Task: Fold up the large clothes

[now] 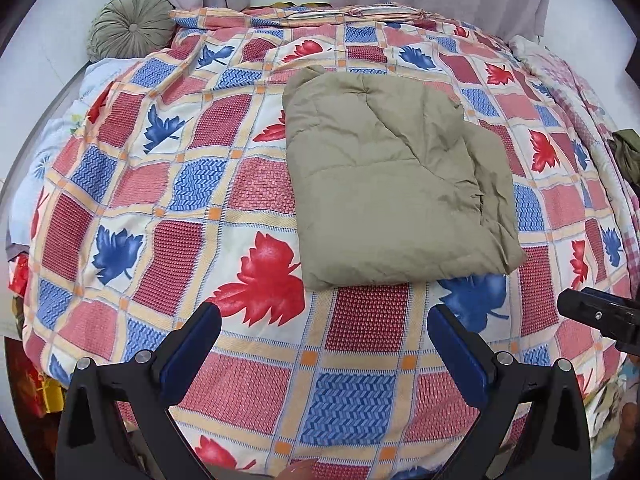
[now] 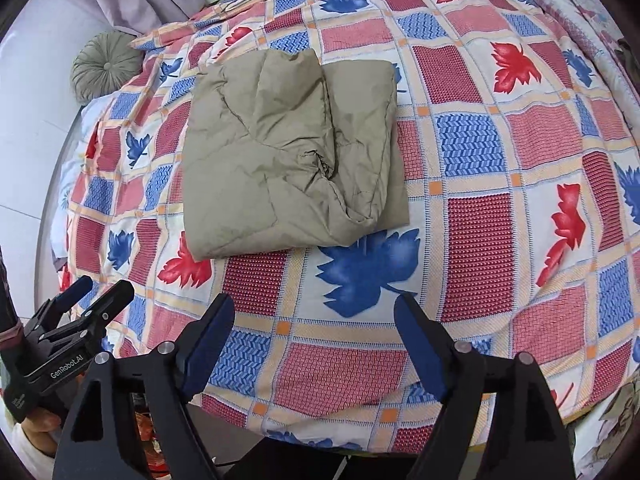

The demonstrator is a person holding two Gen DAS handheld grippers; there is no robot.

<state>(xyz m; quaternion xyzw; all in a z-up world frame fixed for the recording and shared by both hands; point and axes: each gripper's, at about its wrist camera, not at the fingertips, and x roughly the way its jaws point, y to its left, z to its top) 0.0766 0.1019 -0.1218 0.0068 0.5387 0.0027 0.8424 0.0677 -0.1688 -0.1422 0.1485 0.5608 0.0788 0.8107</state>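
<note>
Your left gripper [image 1: 324,320] and right gripper [image 2: 314,312] hang empty, jaws wide, because the khaki jacket [image 1: 388,184] already lies folded on the bed [image 1: 168,216].

Both wrist views face down-forward over bed [image 1: 256,184], sharing jacket [image 1: 384,184].

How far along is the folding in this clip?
Looks nearly or fully done: the khaki padded garment lies as a compact folded bundle on the patterned quilt. Nothing is in hand; the left hand-held gripper and right hand-held gripper are open, short of it. At most, tidying its rumpled right edge remains.
</note>
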